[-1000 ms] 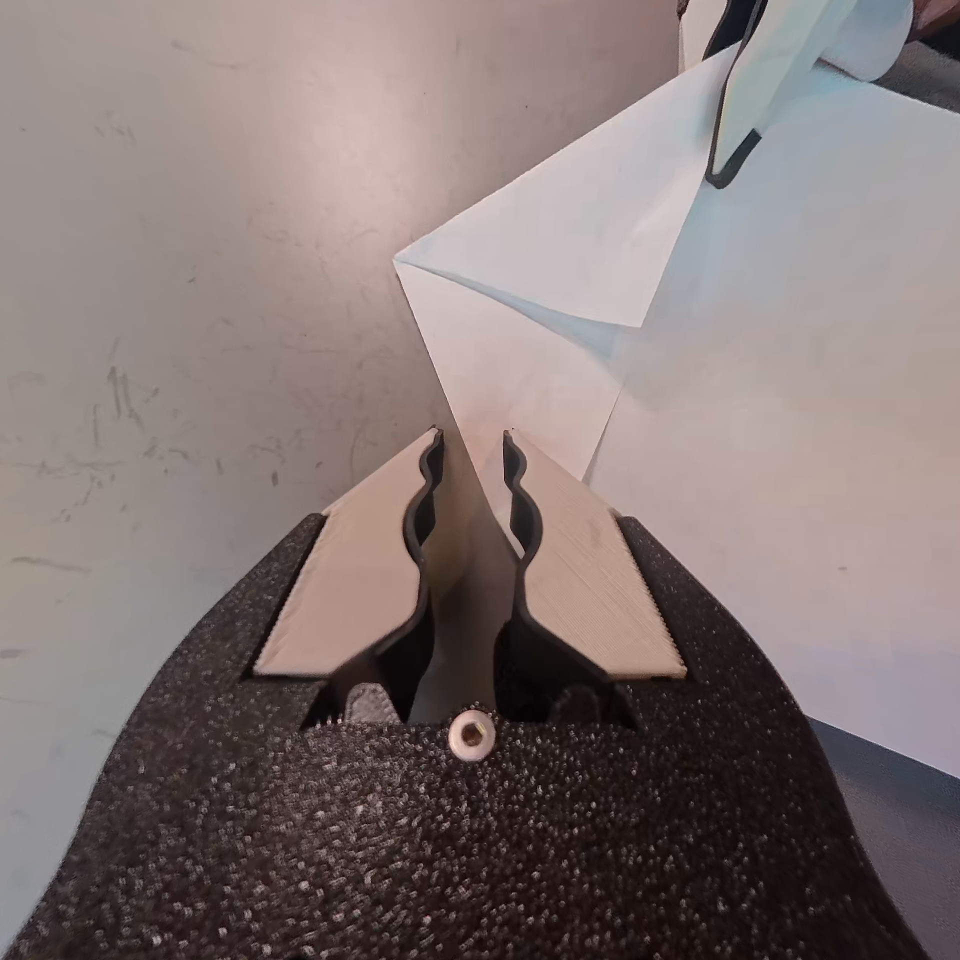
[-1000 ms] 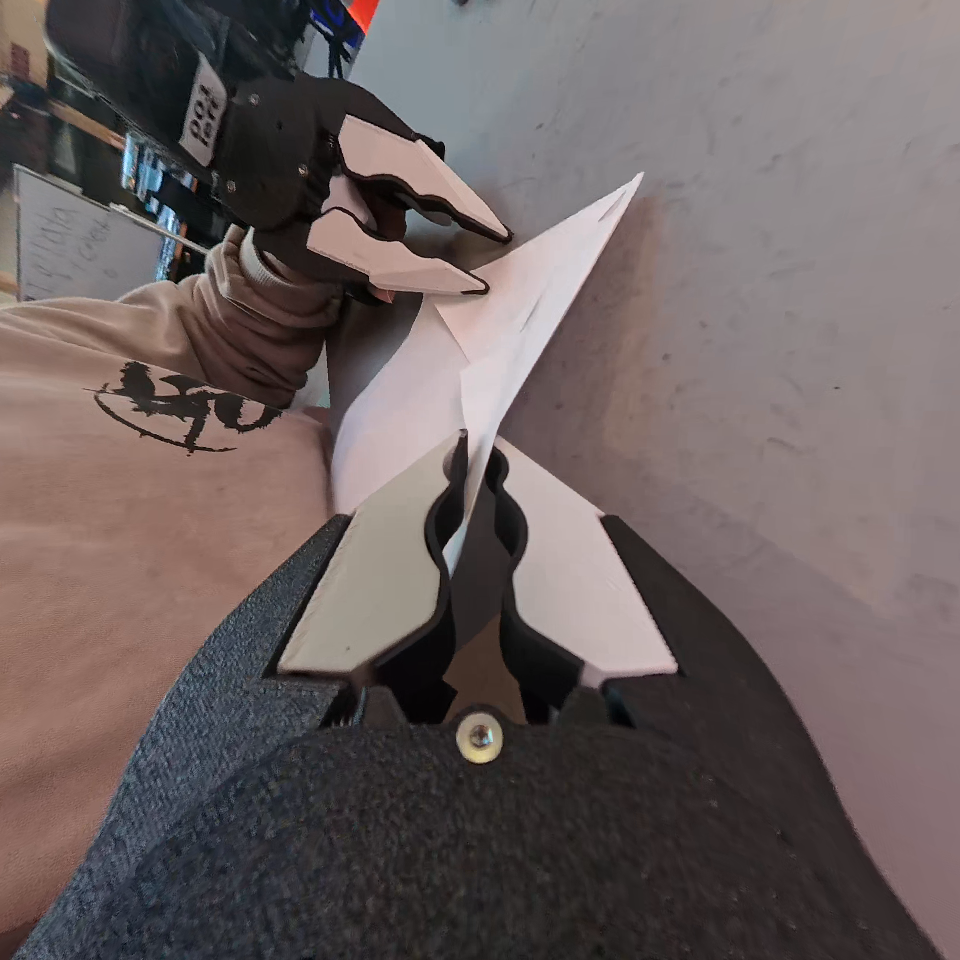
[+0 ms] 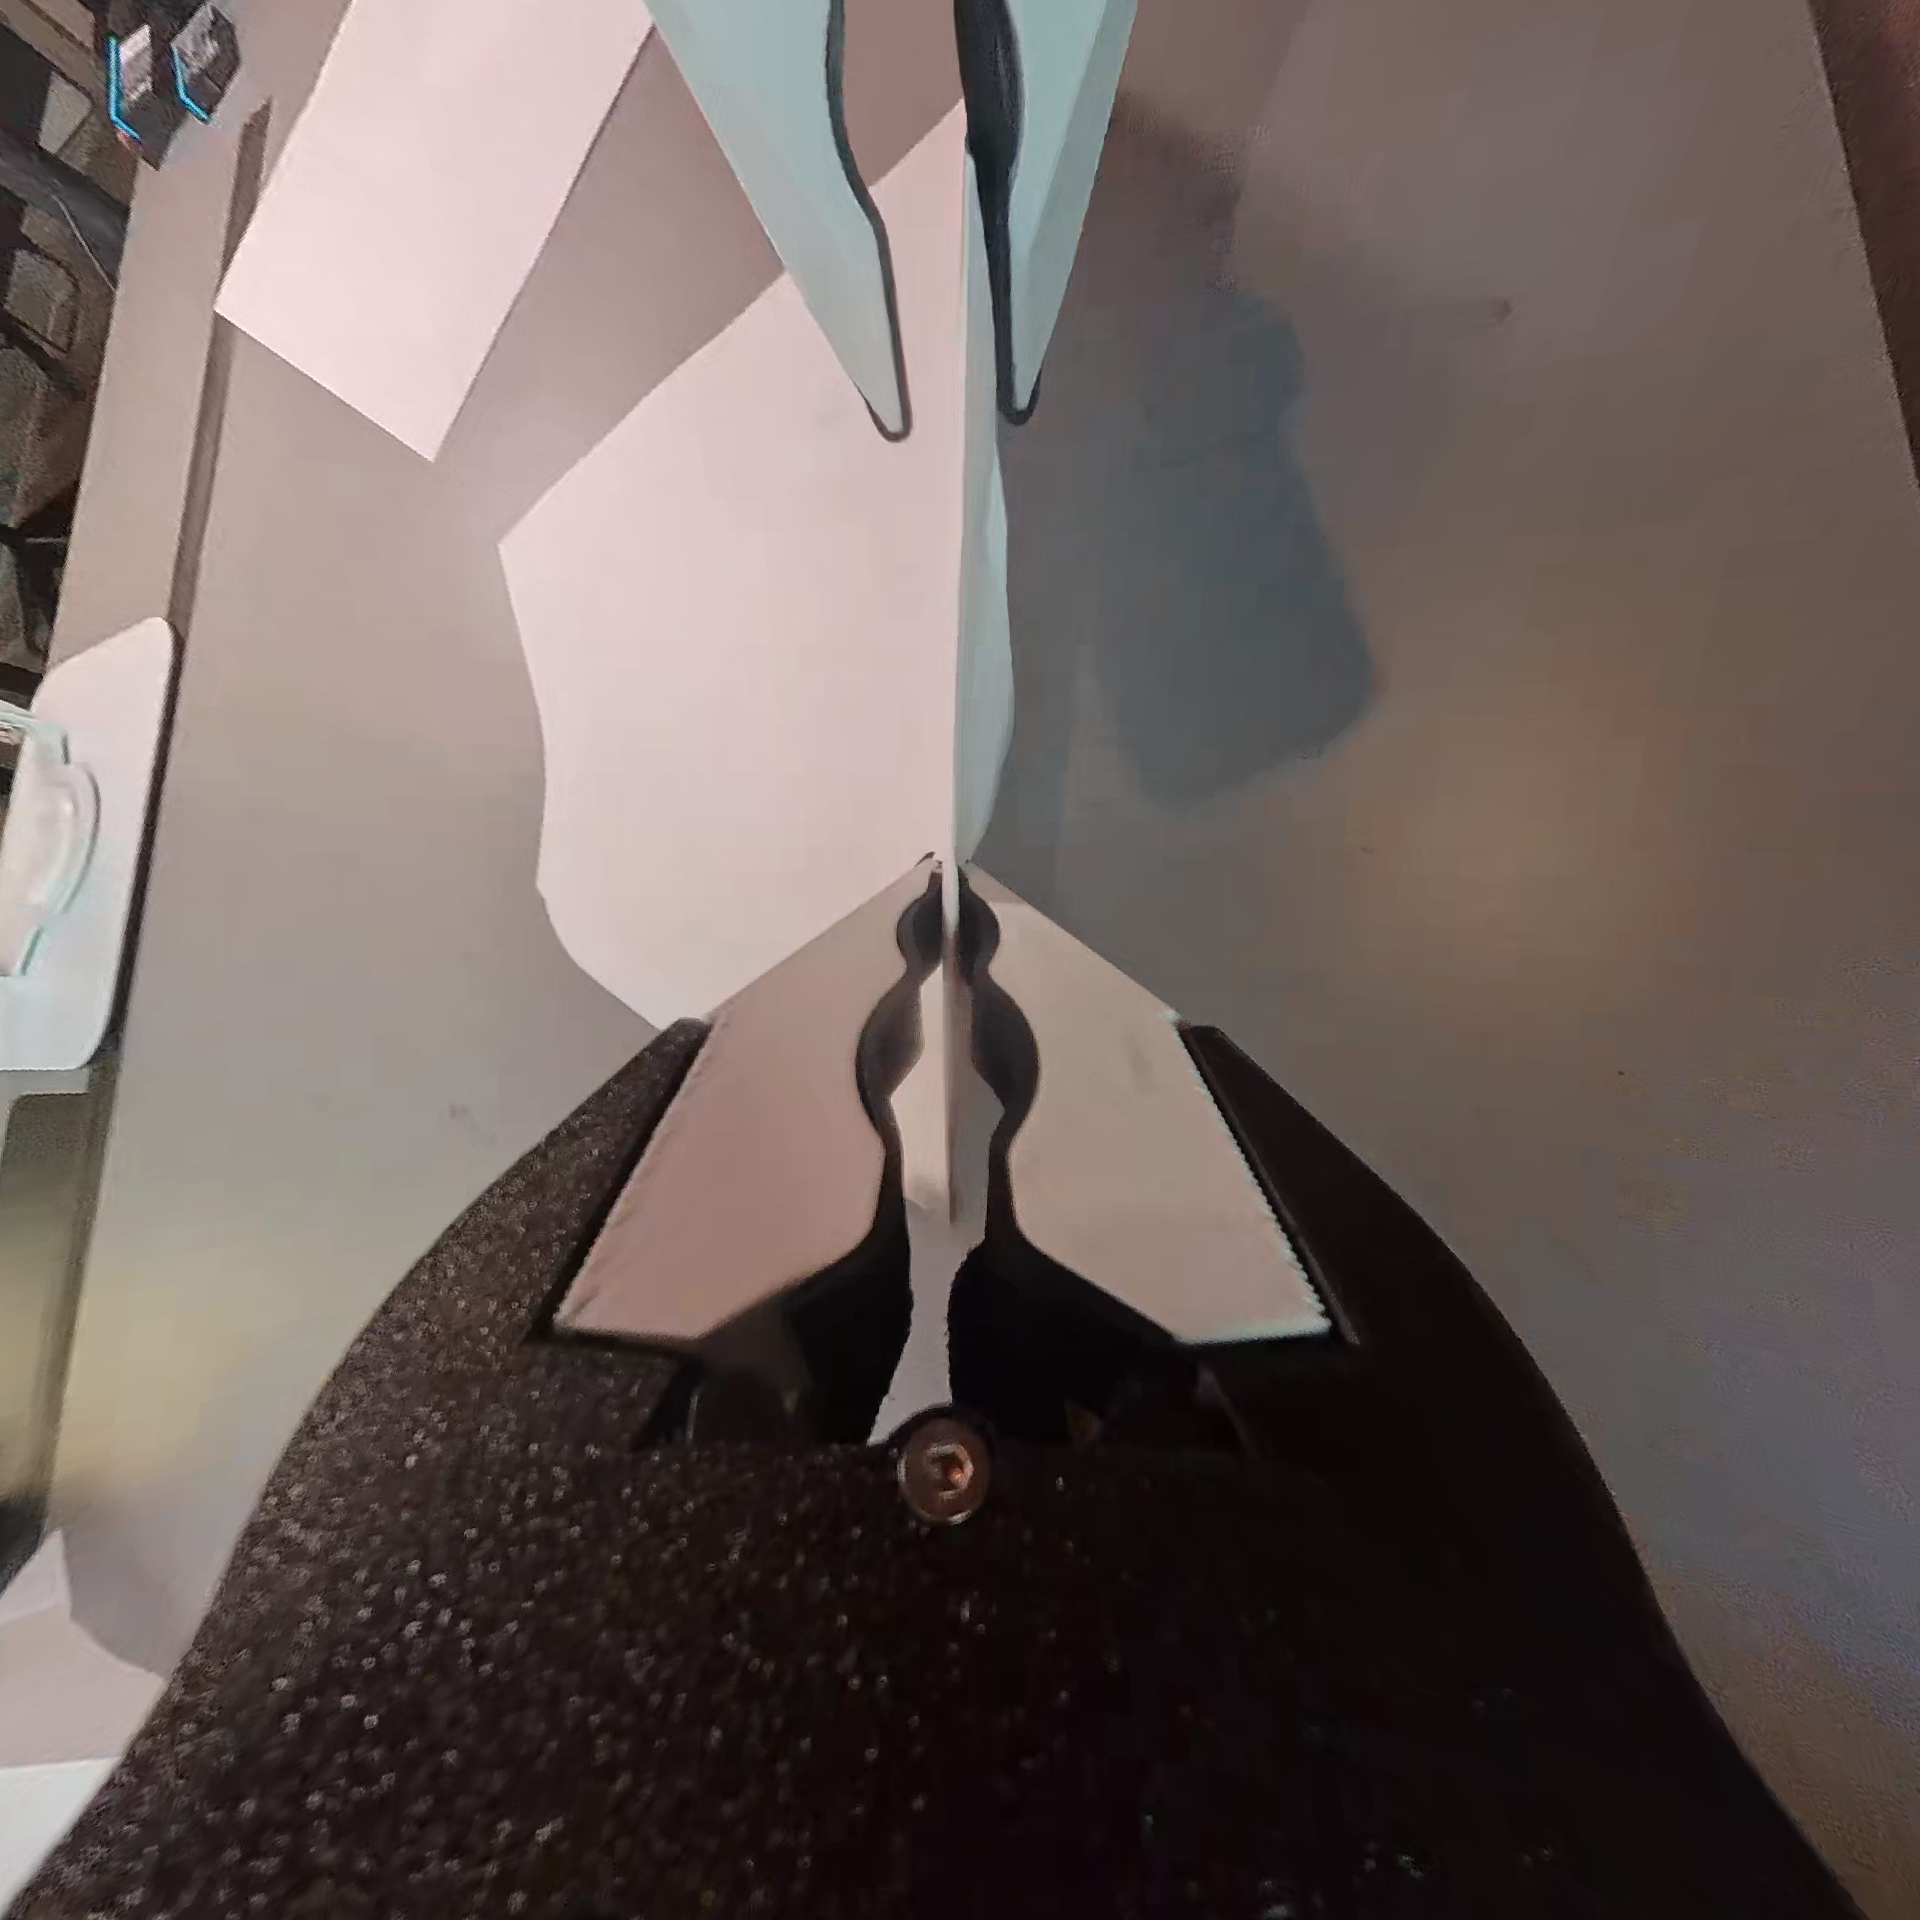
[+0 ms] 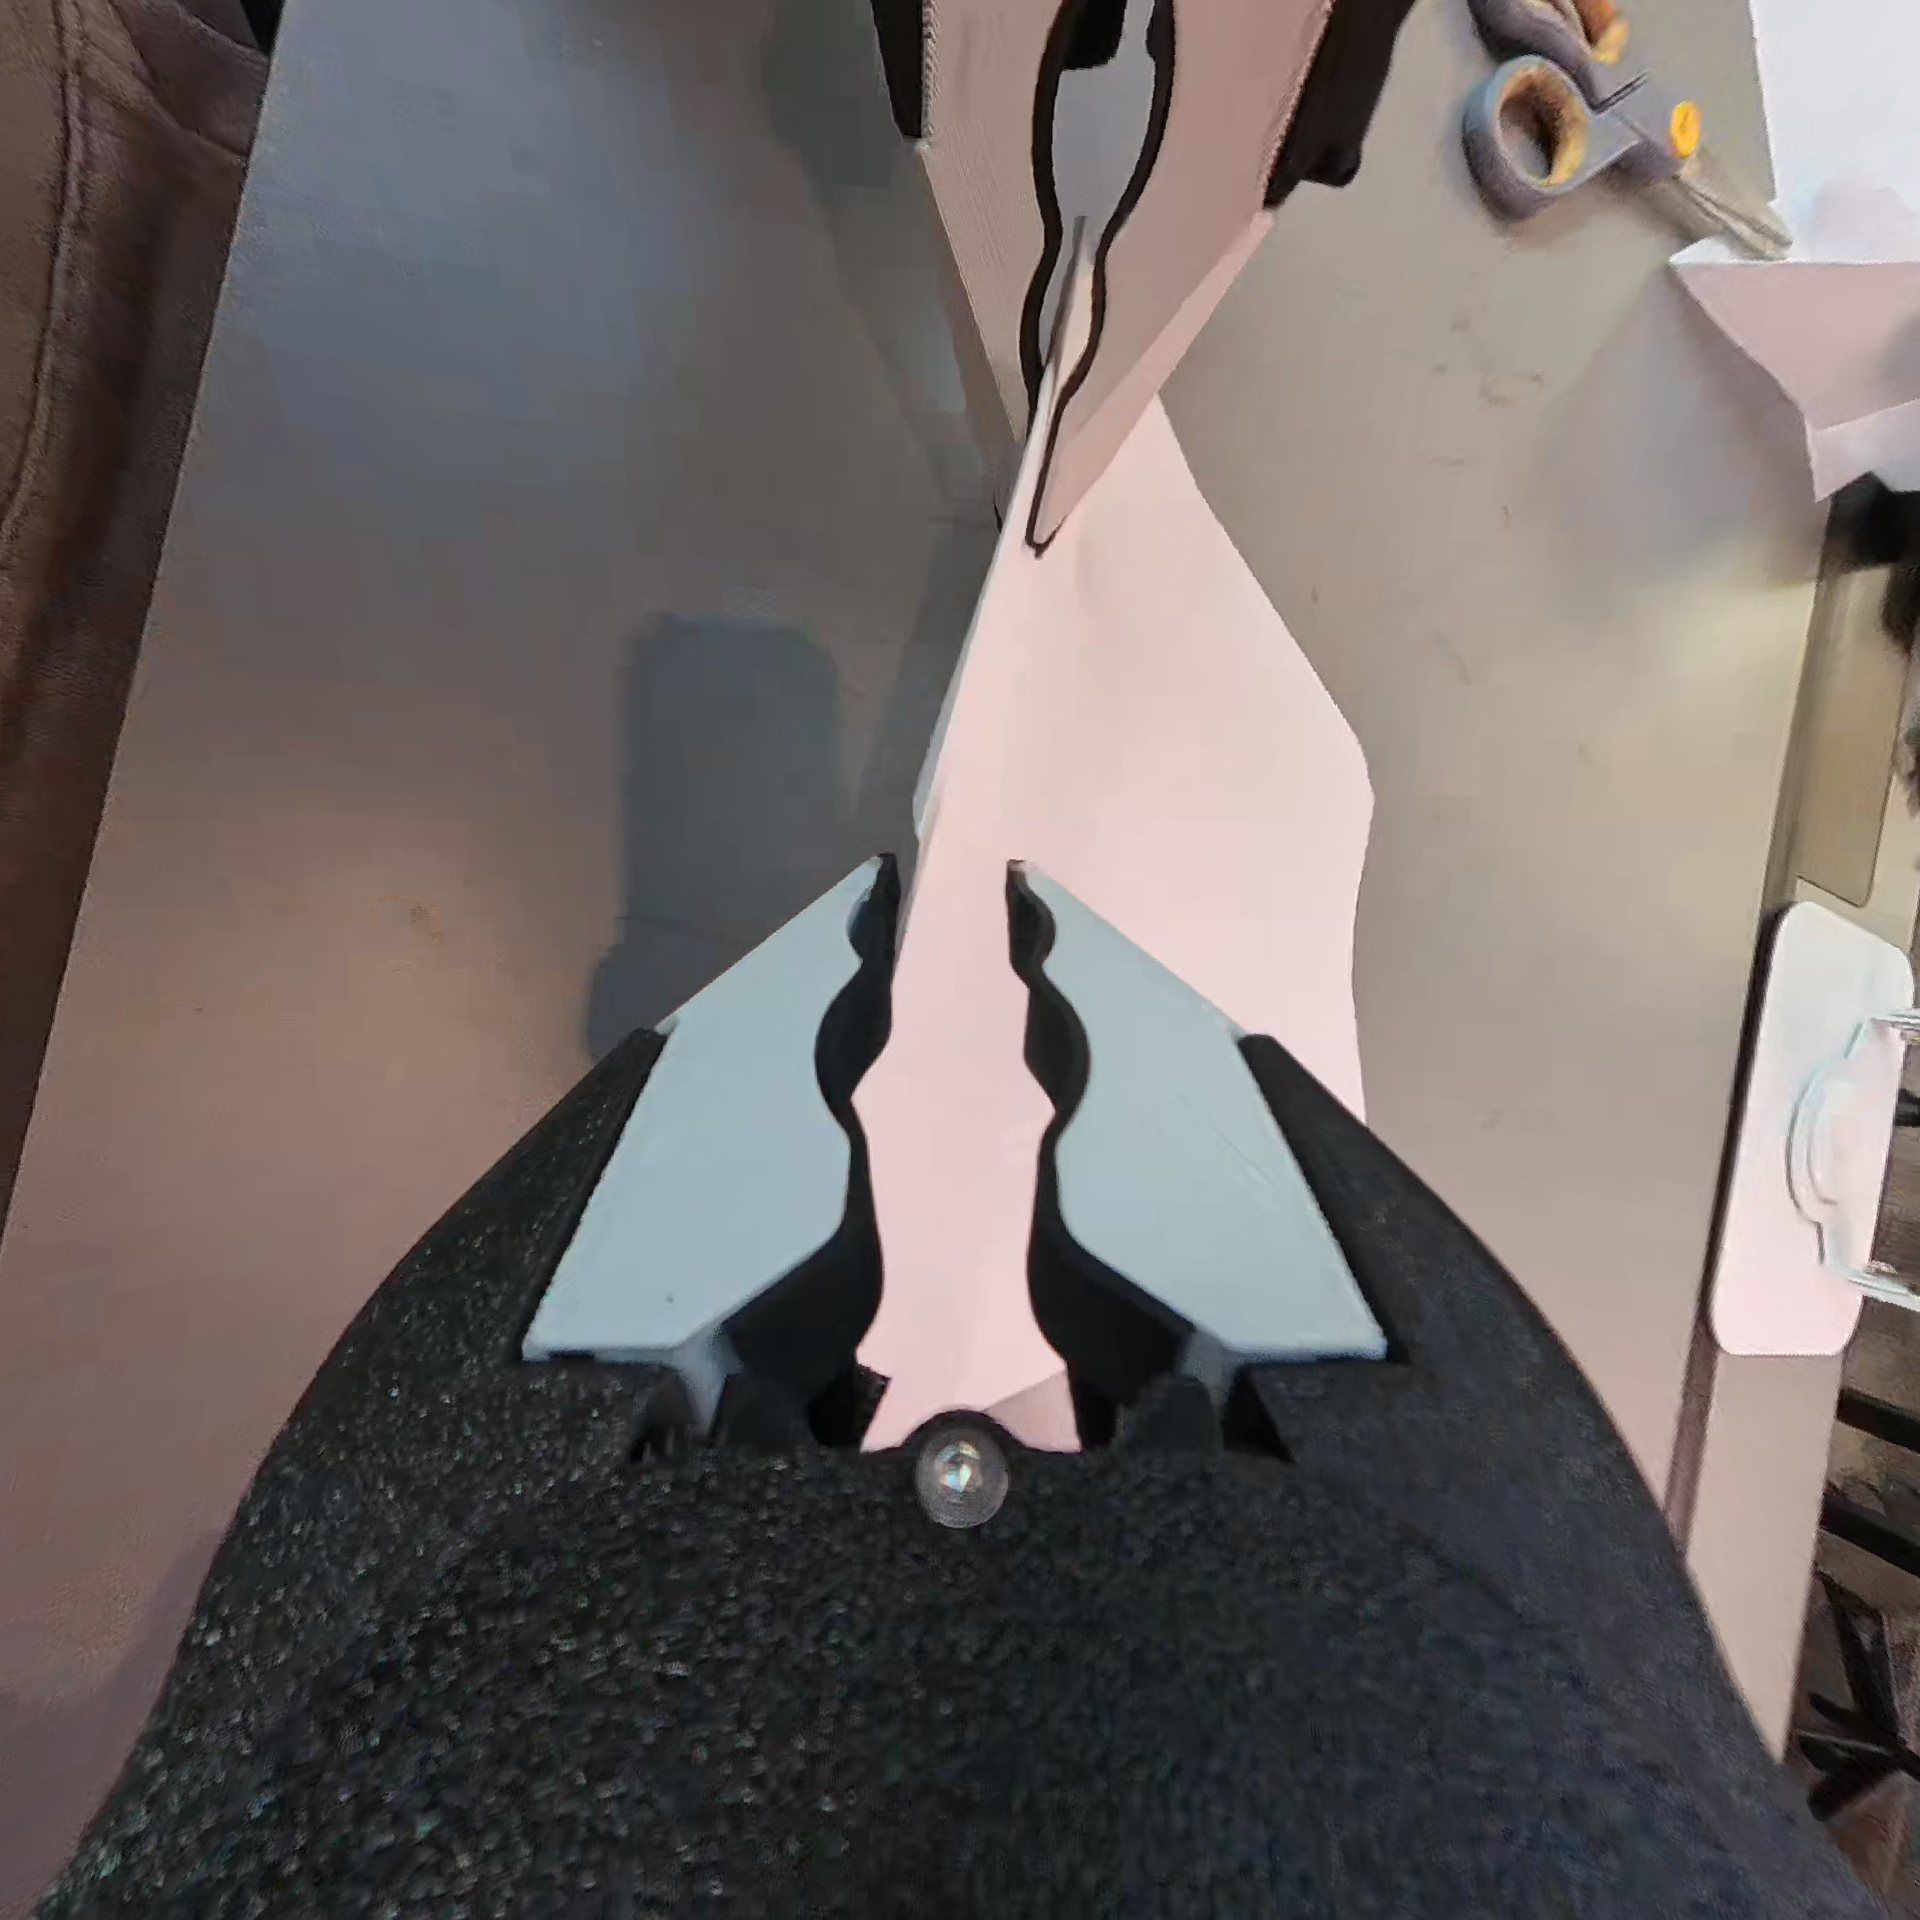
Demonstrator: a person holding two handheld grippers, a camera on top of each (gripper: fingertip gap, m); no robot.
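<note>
A folded white paper sheet (image 3: 727,675) hangs on edge above the grey table (image 3: 1507,1039). My left gripper (image 3: 948,864) is shut on one end of the sheet's fold. My right gripper (image 4: 951,868) is open, and the paper (image 4: 1143,779) runs loosely between its jaws. In the left wrist view the right gripper (image 3: 954,416) points toward me from the top, its fingers slightly apart on either side of the paper's edge. In the right wrist view the left gripper (image 4: 1044,520) pinches the far end.
A second white sheet (image 3: 416,229) lies on the table at far left. A white tray (image 4: 1787,1122) holds a clear glass cup (image 3: 42,831) off the table's side. Scissors (image 4: 1558,135) and crumpled paper (image 4: 1849,343) lie at the far right. A person's brown garment (image 4: 83,520) is at left.
My left gripper has closed on the paper. My right gripper has opened. Both grippers have turned to face each other, and the sheet now stands on edge between them.
</note>
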